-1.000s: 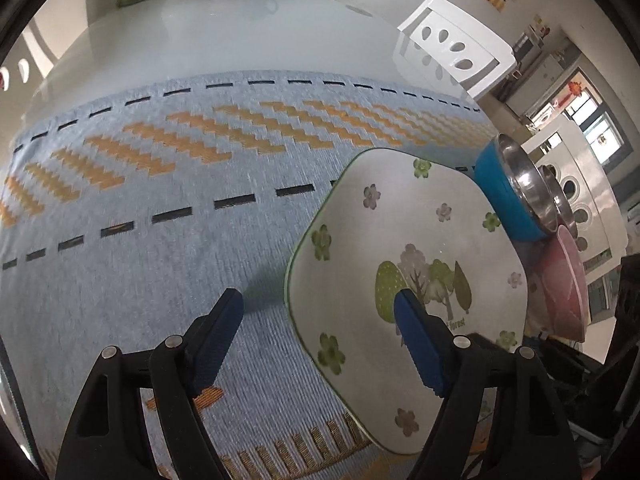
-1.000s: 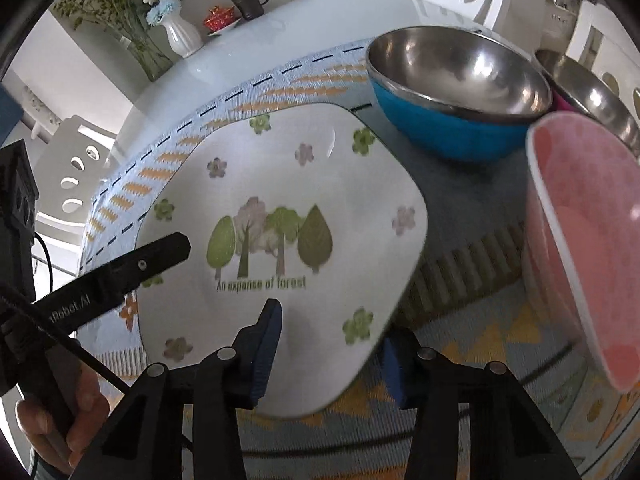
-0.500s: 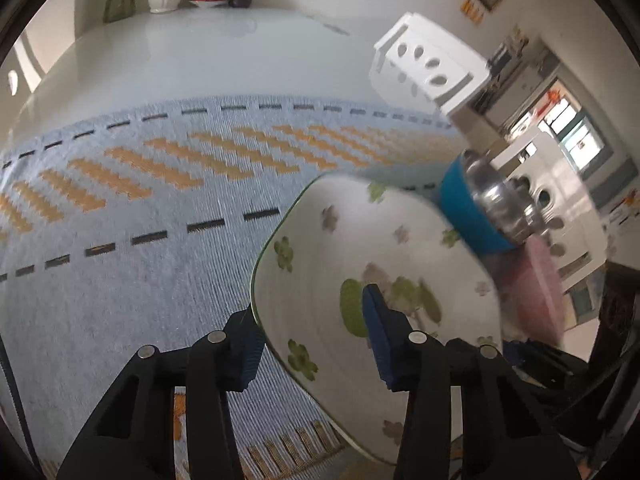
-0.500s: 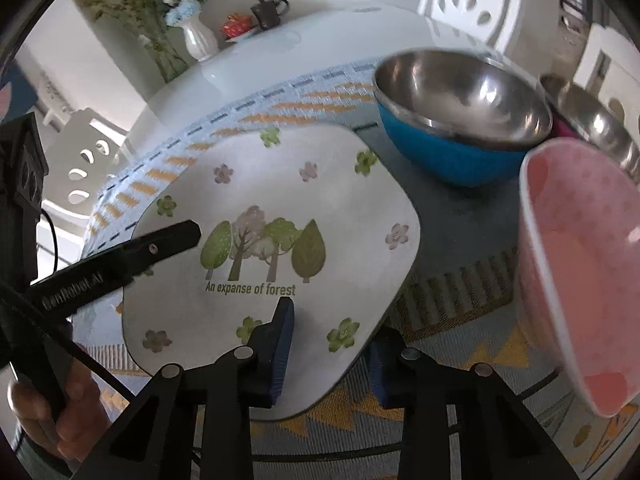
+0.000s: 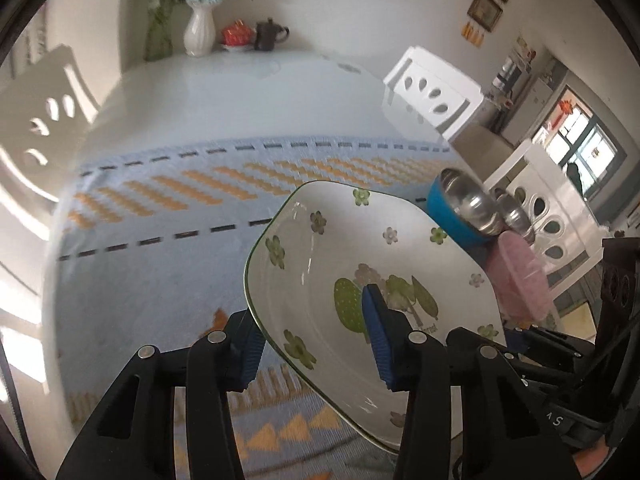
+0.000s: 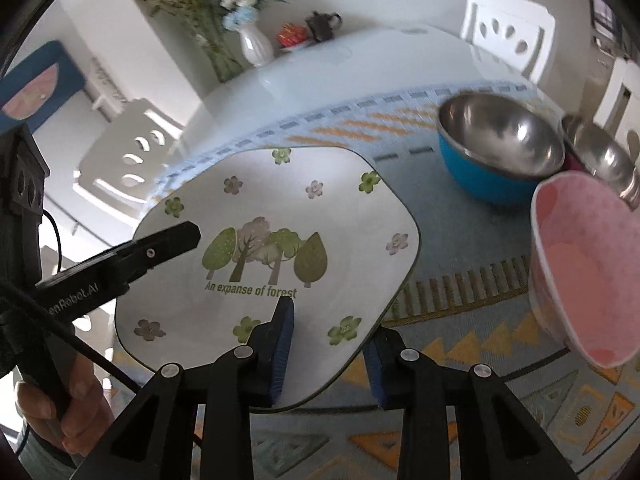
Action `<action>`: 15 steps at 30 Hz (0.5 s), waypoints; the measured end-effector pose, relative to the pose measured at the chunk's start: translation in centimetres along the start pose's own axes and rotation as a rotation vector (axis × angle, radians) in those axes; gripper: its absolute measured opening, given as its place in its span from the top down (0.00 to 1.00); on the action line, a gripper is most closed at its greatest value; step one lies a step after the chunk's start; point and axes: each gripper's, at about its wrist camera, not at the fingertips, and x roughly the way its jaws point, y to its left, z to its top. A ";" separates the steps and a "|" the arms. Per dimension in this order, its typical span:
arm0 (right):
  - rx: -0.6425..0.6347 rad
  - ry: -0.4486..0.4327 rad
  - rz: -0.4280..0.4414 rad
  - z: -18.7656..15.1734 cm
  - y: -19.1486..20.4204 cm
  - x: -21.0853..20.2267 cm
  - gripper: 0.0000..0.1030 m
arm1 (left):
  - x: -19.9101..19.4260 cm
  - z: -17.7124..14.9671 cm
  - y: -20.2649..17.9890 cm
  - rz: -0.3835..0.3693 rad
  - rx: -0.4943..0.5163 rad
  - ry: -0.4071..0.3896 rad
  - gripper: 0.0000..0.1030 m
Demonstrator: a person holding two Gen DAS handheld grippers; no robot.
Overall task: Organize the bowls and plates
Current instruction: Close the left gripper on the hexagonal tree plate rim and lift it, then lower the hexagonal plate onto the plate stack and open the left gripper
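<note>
A white square plate printed with trees and flowers hangs above the blue patterned mat, held from two sides. My left gripper is shut on its left rim, one blue pad on top and one underneath. My right gripper is shut on the plate at its near edge, and the left gripper's top finger lies across the plate's left side. A blue bowl with a steel lining, a second steel bowl and a pink bowl stand to the right on the mat.
At the far end of the white table stand a white vase of flowers, a red pot and a dark teapot. White chairs ring the table. A person's hand grips the left tool.
Both grippers closed onto the plate's rim and raised it off the mat. Both views have lifted, so more of the room and the far end of the table shows.
</note>
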 end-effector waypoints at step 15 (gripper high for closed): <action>-0.183 -0.097 0.078 -7.1 5.2 -12.3 0.69 | -13.9 -8.2 -4.3 0.107 -0.064 -0.165 0.60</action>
